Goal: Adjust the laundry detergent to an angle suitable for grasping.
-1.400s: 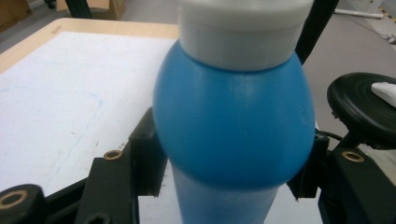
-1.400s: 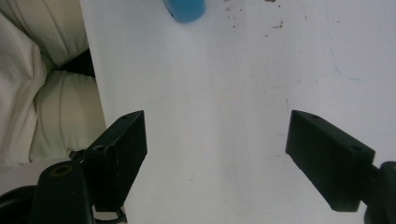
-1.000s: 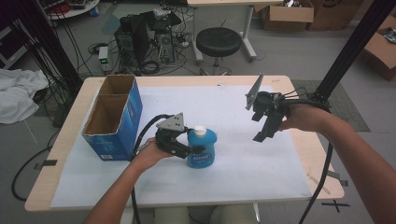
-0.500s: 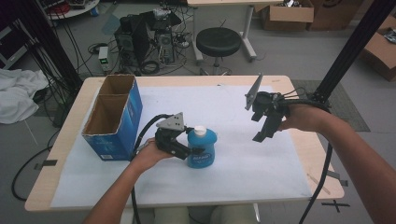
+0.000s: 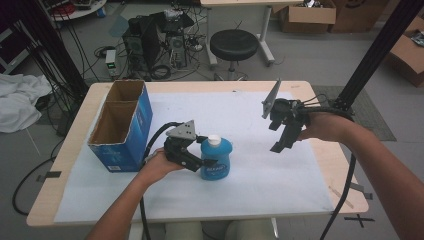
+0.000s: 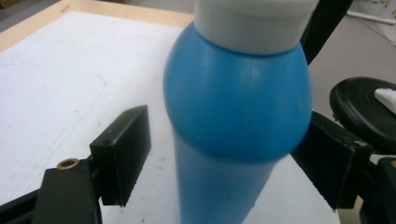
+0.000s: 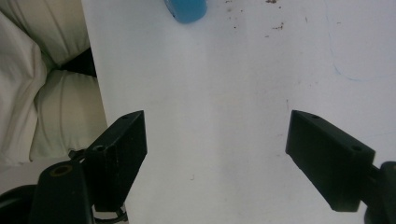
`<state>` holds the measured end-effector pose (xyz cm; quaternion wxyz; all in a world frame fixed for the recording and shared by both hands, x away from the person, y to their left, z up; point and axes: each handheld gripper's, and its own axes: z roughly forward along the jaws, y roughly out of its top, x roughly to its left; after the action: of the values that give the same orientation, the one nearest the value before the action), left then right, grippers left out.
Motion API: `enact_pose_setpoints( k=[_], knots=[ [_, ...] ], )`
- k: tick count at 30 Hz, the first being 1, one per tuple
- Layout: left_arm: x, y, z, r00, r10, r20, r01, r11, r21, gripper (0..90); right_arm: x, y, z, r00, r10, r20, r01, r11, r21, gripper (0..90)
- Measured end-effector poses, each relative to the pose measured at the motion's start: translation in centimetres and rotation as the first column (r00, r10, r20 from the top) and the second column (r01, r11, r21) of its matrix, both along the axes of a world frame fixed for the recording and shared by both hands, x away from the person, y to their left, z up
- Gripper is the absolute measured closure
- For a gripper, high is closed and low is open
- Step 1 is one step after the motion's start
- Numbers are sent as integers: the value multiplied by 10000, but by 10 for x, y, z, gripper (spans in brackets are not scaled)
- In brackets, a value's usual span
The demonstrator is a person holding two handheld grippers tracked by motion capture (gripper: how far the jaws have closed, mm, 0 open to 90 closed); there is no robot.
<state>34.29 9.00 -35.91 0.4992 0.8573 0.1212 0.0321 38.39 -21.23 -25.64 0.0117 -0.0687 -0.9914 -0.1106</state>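
A blue bottle [image 5: 216, 157] with a white cap stands upright on the white sheet, near the table's middle. My left gripper [image 5: 202, 162] reaches it from the left, its jaws on either side of the bottle's body. In the left gripper view the bottle [image 6: 233, 102] is between the jaws of the left gripper [image 6: 226, 158]. They have just been opening, and a gap shows beside the left jaw. My right gripper [image 5: 278, 146] hovers above the table's right part, pointing down. Its jaws [image 7: 215, 154] are wide apart with nothing between them. The bottle's base [image 7: 186, 10] appears far off.
A blue cardboard box [image 5: 120, 125], open on top with two compartments, stands at the table's left. The white sheet [image 5: 250, 190] covers most of the tabletop. A black stool [image 5: 234, 45] and computer gear stand beyond the far edge. The person's light trousers [image 7: 42, 93] show past the near edge.
The left gripper's jaws have spread a little away from the bottle. Both hands and the bottle have kept their places.
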Motion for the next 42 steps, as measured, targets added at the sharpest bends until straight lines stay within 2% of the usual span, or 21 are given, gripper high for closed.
enact_pose_setpoints(
  k=[2,6,8,14,15,17,18,19,22,25,26,28,30,32,34,36,42],
  knots=[
    [-1,4,3,10000,75,8,-75,9995,310,222,0,-1,0,10000,-27,16,27,10000,38,203],
    [-3,8,10,9996,283,-12,-282,9978,608,188,-1,-2,1,10000,-83,12,83,10000,28,203],
    [-3,11,14,9989,412,-207,-398,9970,658,184,-1,-2,1,10000,-69,35,69,10000,28,203],
    [-5,21,25,9966,807,-191,-783,9916,1033,163,-2,-1,2,10000,8,60,-8,9999,101,203],
    [-6,24,30,9962,847,-211,-812,9881,1306,163,-2,-1,2,10000,11,71,-11,9999,106,202],
    [-6,25,32,9962,857,-156,-826,9858,1459,163,-2,-2,2,10000,21,71,-22,9999,114,202],
    [-6,29,38,9963,857,-116,-823,9810,1755,163,-2,-2,2,10000,38,90,-39,9999,143,201],
    [-6,29,38,9963,857,-116,-823,9810,1755,163,-2,-2,2,10000,38,90,-39,9999,143,201],
    [-5,35,47,9959,889,-161,-832,9722,2189,163,-3,-2,3,9999,50,104,-52,9998,180,201],
    [-2,41,57,9949,995,-137,-922,9591,2675,164,-3,-2,3,9999,74,102,-75,9998,185,201],
    [0,43,62,9944,1050,-105,-976,9526,2883,164,-3,-2,3,9999,80,101,-82,9998,183,201],
    [4,46,70,9929,1191,-13,-1129,9444,3087,164,-2,-3,3,9999,92,108,-94,9997,210,201],
    [12,49,81,9910,1338,22,-1261,9286,3490,164,-2,-3,3,9999,91,104,-93,9998,201,201],
    [16,50,87,9901,1399,98,-1335,9187,3716,165,-2,-3,3,9999,106,111,-108,9997,207,201],
    [24,49,95,9888,1481,153,-1413,9010,4101,168,-1,-2,3,9999,91,111,-93,9997,223,201],
    [31,47,101,9881,1525,198,-1459,8880,4361,171,-1,-2,3,9998,126,122,-129,9996,254,201],
    [50,40,113,9895,1433,211,-1352,8611,4901,179,0,-2,3,9999,132,105,-135,9995,278,201]
  ],
)
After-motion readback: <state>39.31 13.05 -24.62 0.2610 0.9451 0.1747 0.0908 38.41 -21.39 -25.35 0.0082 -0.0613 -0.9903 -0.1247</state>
